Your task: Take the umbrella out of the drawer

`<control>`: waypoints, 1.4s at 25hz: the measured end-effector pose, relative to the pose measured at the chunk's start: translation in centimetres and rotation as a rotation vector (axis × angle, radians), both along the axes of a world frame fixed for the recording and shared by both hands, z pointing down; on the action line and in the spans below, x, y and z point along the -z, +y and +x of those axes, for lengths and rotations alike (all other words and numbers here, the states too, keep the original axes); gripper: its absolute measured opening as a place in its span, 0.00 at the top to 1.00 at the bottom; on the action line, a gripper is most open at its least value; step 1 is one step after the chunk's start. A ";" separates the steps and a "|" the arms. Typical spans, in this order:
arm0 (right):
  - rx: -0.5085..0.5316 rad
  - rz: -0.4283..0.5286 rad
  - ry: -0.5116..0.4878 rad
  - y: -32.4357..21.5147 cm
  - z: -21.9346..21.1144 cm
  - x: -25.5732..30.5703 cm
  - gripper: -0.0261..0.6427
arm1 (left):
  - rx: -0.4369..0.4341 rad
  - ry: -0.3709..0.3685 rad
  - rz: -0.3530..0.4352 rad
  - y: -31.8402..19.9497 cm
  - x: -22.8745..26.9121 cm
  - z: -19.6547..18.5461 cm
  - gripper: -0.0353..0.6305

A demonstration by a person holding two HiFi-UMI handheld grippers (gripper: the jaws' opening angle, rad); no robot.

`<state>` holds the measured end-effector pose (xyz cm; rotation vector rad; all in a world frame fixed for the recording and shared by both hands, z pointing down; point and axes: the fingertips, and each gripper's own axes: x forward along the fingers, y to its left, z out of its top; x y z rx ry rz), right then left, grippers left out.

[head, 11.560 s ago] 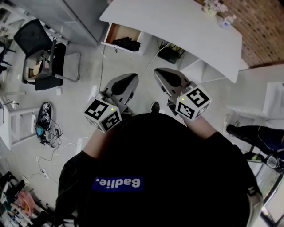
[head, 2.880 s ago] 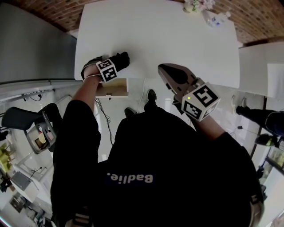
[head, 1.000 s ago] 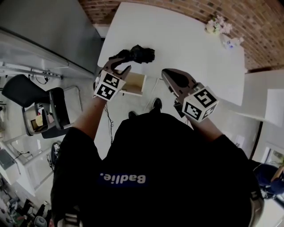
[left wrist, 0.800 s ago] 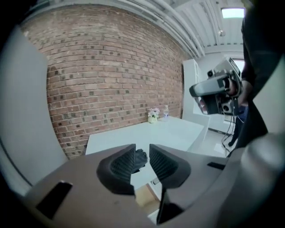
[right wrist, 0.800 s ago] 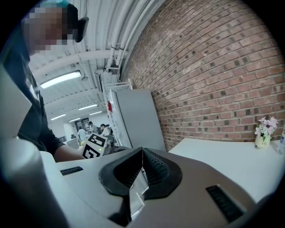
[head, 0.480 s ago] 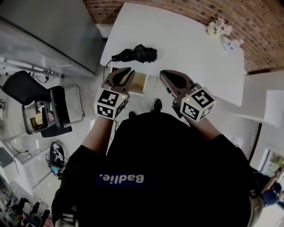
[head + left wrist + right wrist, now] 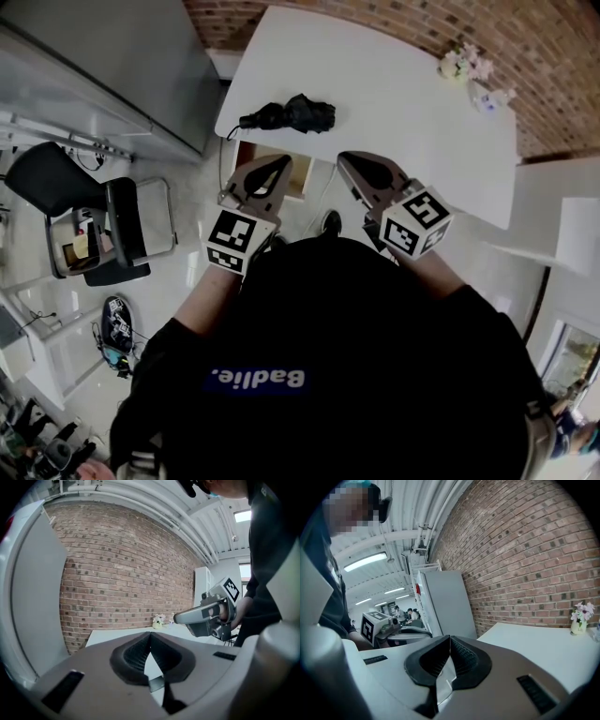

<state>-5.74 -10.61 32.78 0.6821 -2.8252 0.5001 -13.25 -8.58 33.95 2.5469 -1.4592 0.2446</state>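
Both jaw pairs are closed with nothing between them. The left gripper [image 7: 279, 165], open at the black umbrella [image 7: 291, 114] a second ago, has pulled back. The umbrella now lies free on the white table [image 7: 394, 94], ahead of the left jaws and apart from them. The open drawer [image 7: 300, 178] sits just under those jaws. The right gripper [image 7: 351, 161] is unchanged.

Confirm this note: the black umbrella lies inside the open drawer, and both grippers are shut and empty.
Wrong in one point: in the head view the black umbrella lies on the white table, not inside the open drawer. The left gripper and right gripper are shut and empty.
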 end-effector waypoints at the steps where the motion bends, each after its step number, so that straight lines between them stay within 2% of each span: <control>1: 0.004 0.000 0.000 0.1 -0.1 0.0 0.92 | 0.000 0.002 0.005 0.1 0.2 0.1 0.94; 18: 0.049 0.020 -0.016 1.4 -0.4 0.5 0.92 | -0.038 -0.006 0.040 1.3 1.9 1.6 0.94; 35: 0.045 0.022 -0.029 2.3 0.0 0.5 0.92 | -0.060 -0.003 0.059 2.3 2.6 2.8 0.94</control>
